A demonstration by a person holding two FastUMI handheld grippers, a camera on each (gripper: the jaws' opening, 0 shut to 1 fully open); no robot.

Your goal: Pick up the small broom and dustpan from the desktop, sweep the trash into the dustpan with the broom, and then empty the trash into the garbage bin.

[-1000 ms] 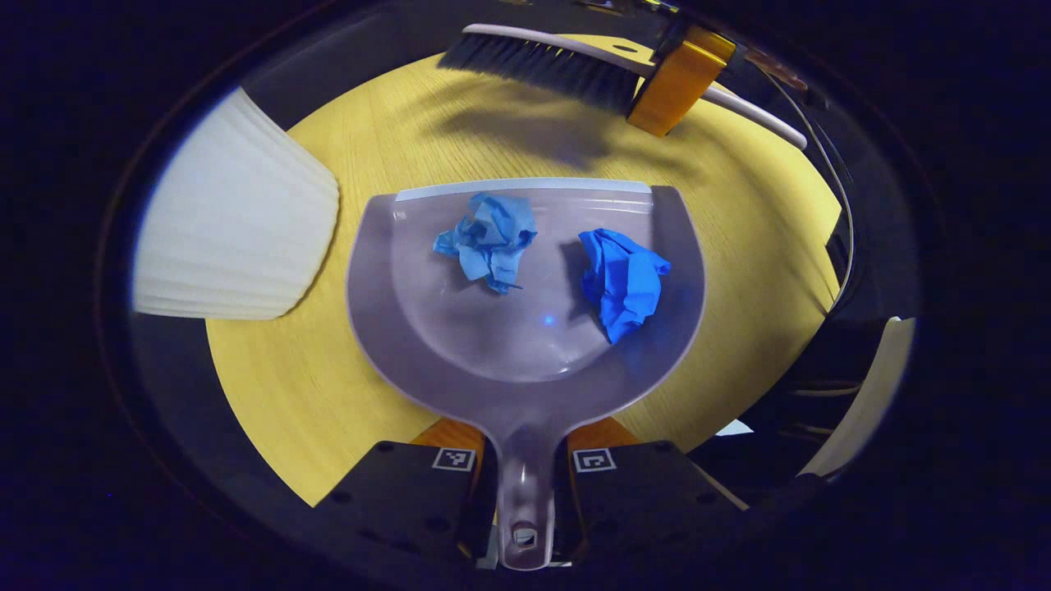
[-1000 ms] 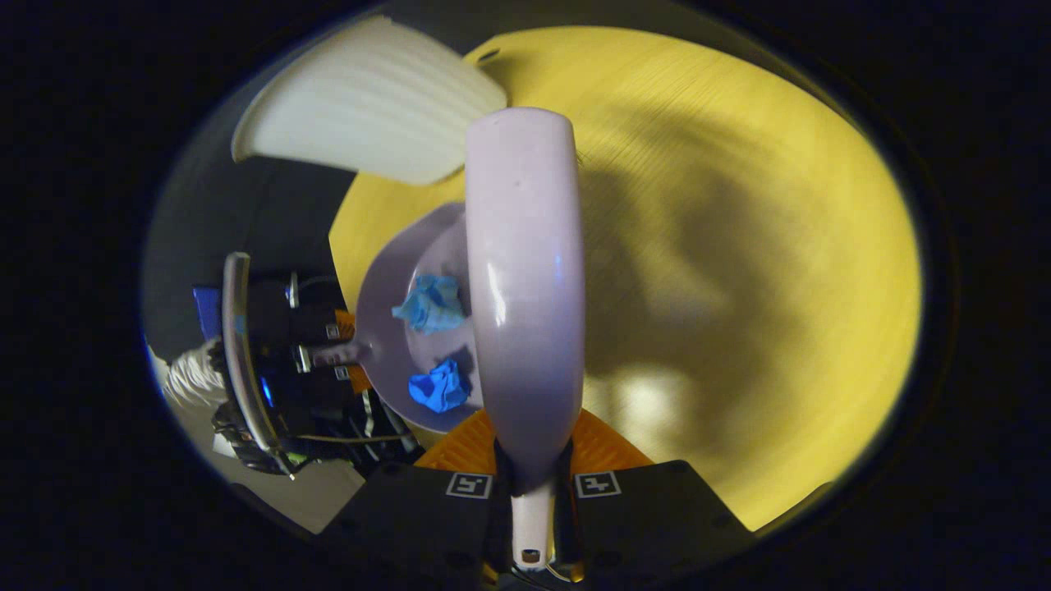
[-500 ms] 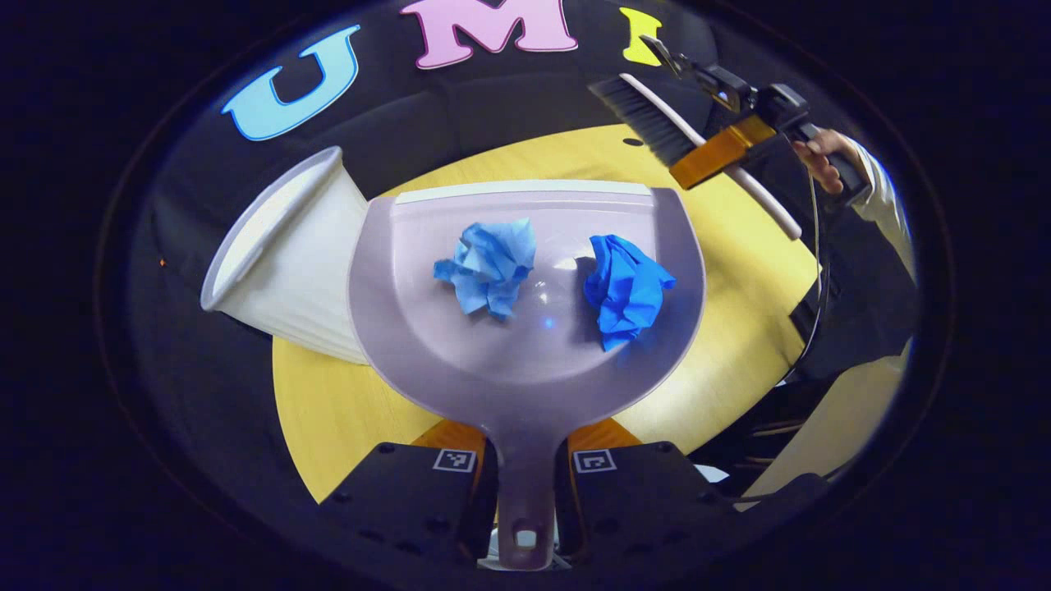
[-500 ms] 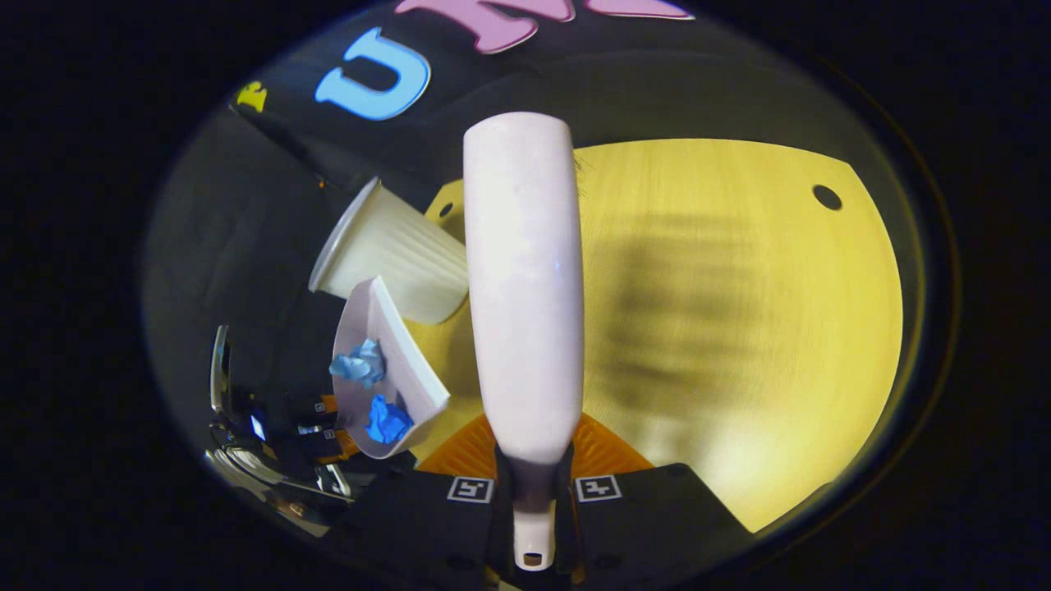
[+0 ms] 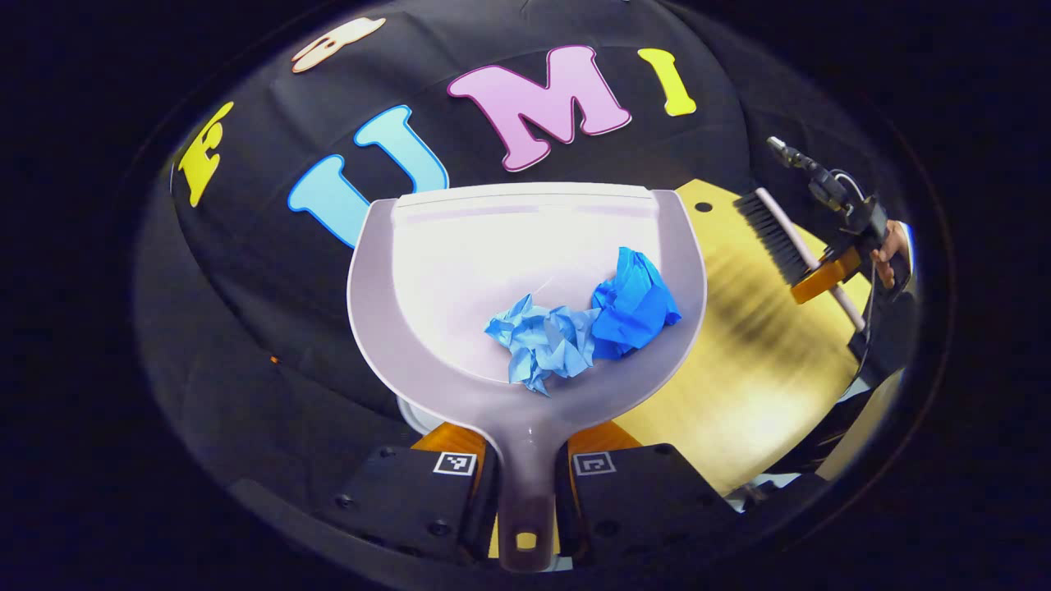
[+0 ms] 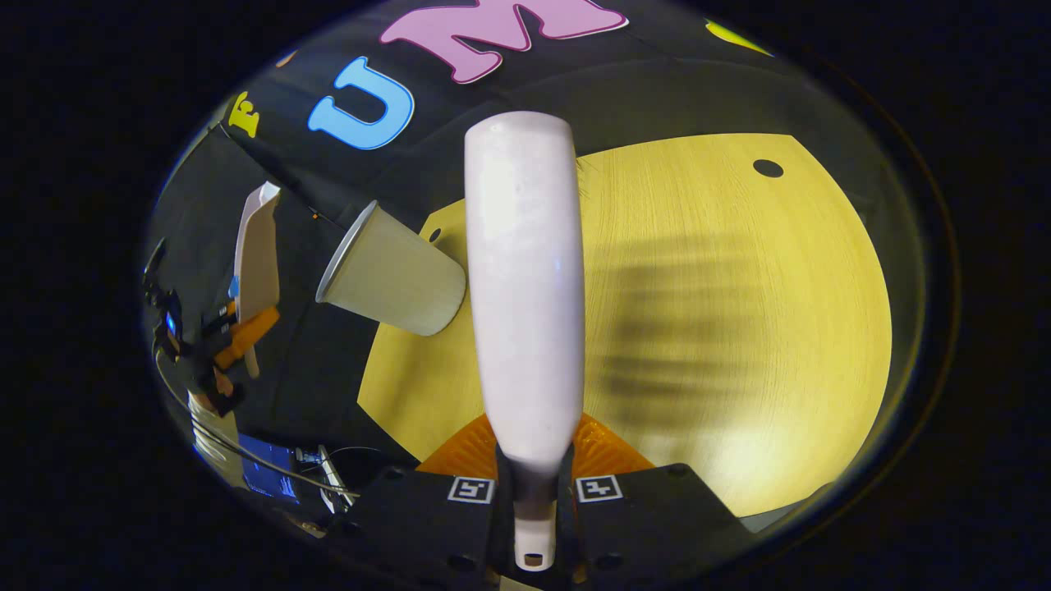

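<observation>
My left gripper (image 5: 525, 484) is shut on the handle of the grey dustpan (image 5: 460, 271), held up in the air and tipped back. A light blue paper ball (image 5: 542, 336) and a darker blue one (image 5: 636, 304) lie together at the pan's rear right. In the right gripper view the dustpan (image 6: 259, 246) shows edge-on, high at the left. My right gripper (image 6: 534, 492) is shut on the handle of the small broom (image 6: 525, 279), above the yellow table (image 6: 722, 312). The broom (image 5: 772, 242) appears far right in the left gripper view. The white ribbed bin (image 6: 394, 279) stands at the table's far left corner.
A sliver of the bin's rim (image 5: 410, 414) peeks out under the pan's rear left. A hand (image 5: 891, 254) holds the right gripper. The table has a small round hole (image 6: 768, 168) near its far right. Cables and gear hang at the left (image 6: 205, 402).
The dustpan has risen off the table, moved left and tipped back. Both paper balls slid toward the handle side. The broom lifted away from the pan.
</observation>
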